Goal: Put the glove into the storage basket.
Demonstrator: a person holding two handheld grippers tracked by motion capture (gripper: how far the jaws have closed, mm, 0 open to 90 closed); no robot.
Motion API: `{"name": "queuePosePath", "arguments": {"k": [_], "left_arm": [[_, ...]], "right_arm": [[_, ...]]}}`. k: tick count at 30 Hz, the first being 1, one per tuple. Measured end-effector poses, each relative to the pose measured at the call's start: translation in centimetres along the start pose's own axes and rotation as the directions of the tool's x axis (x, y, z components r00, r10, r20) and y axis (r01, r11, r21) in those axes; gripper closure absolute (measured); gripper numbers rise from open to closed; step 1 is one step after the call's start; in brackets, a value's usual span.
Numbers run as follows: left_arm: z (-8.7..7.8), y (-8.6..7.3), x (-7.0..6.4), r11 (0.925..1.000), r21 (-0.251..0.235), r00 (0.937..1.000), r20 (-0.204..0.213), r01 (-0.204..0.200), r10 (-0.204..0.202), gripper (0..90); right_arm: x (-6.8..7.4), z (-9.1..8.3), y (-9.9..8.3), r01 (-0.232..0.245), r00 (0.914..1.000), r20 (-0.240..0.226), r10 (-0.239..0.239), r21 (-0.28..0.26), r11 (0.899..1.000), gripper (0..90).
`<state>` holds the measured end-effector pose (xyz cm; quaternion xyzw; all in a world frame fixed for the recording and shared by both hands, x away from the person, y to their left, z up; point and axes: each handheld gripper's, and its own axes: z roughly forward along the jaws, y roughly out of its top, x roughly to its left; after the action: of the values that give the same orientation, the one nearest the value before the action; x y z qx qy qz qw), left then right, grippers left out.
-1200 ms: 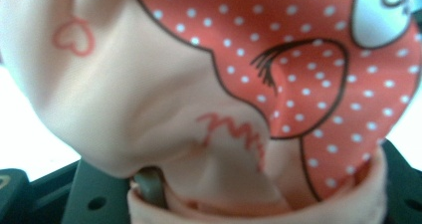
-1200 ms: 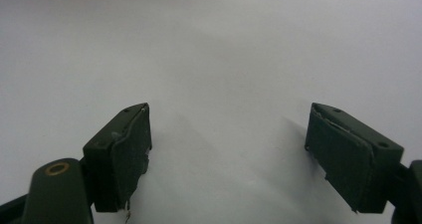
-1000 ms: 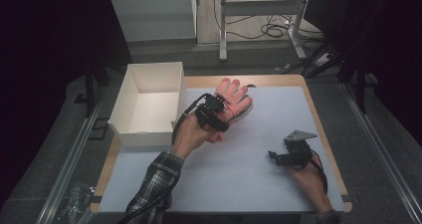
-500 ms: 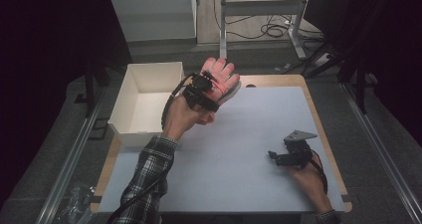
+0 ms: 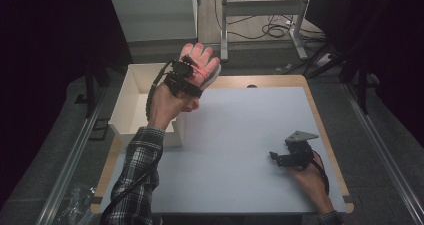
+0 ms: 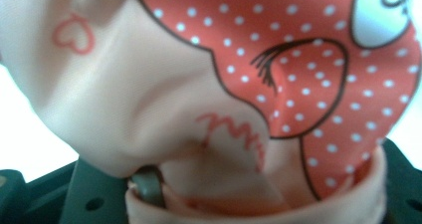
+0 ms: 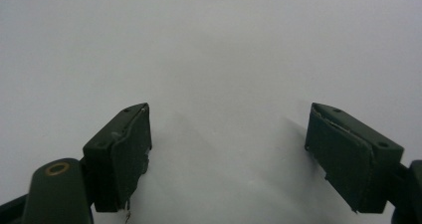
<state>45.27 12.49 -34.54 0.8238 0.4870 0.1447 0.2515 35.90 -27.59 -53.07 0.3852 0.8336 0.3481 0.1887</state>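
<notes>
The left gripper (image 5: 192, 75) pinches the pink spotted glove (image 5: 201, 65), held aloft beside the white box (image 5: 125, 112).

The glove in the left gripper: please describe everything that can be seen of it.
The glove is soft, thin-looking fabric, pale peach with a red part dotted white, thin dark outlines, a small red heart and red scribbled marks. Its stubby fingers spread upward and away from the person. The left gripper is shut on its lower part, where the cloth is bunched and creased. It is held in the air, over the far right corner of the white box.
</notes>
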Motion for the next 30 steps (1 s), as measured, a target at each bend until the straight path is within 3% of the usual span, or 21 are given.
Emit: {"name": "queuePosePath", "arguments": {"k": [6, 13, 24, 30], "left_arm": [[-0.7, -0.5, 1.7, 0.9992, -0.005, 0.9985, -0.036, 0.04, -0.041, 38.9], [-1.1, -1.7, 3.9, 0.9958, -0.004, 0.9921, -0.086, 0.092, -0.092, 38.5], [-0.3, -4.1, 7.3, 0.9803, 0.011, 0.9683, -0.159, 0.197, -0.193, 38.1], [1.0, -5.1, 8.3, 0.9735, 0.012, 0.9596, -0.172, 0.228, -0.223, 37.9]], "right_arm": [[0.0, 0.0, 0.0, -0.001, 1.0, 0.0, 0.001, 0.0, 1.0, 18.5], [0.0, 0.0, 0.0, 0.001, 1.0, 0.002, -0.001, 0.0, 1.0, 18.5], [0.0, 0.0, 0.0, 0.002, 1.0, 0.001, -0.002, 0.001, 1.0, 18.5], [0.0, 0.0, 0.0, 0.002, 1.0, 0.002, -0.002, 0.001, 1.0, 18.5]]}}
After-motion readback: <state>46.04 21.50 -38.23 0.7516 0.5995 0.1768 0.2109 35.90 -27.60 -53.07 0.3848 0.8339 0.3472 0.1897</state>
